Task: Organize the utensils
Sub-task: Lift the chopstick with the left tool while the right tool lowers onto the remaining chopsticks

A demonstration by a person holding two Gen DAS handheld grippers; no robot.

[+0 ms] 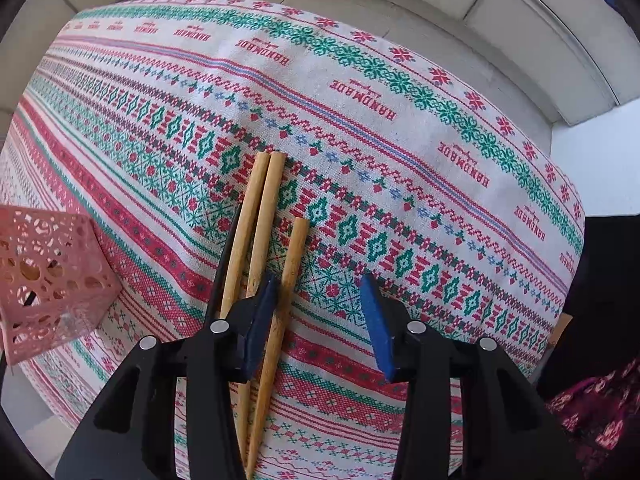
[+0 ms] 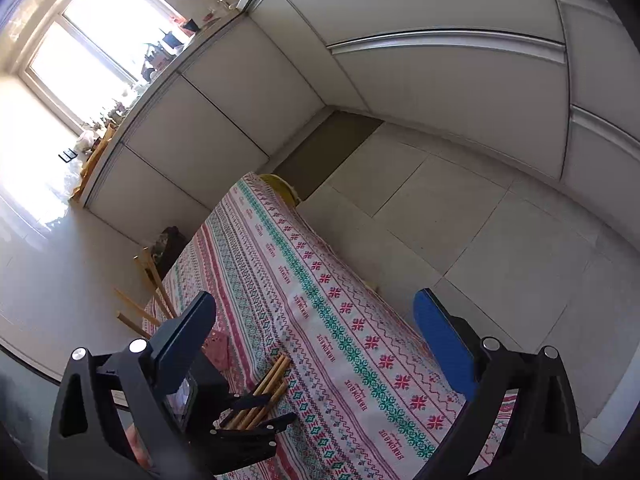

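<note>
Left gripper (image 1: pixel 320 320) jaws apart over chopsticks (image 1: pixel 264 216) on tablecloth (image 1: pixel 400 120); right gripper (image 2: pixel 320 340) jaws apart, raised

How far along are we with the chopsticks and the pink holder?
Done: little shows, only something thin and dark inside the pink perforated holder. In hand: nothing; the left tool is open over three wooden chopsticks and a black one lying on the tablecloth. The right tool is open and raised. Left: moving those chopsticks into the holder.
</note>
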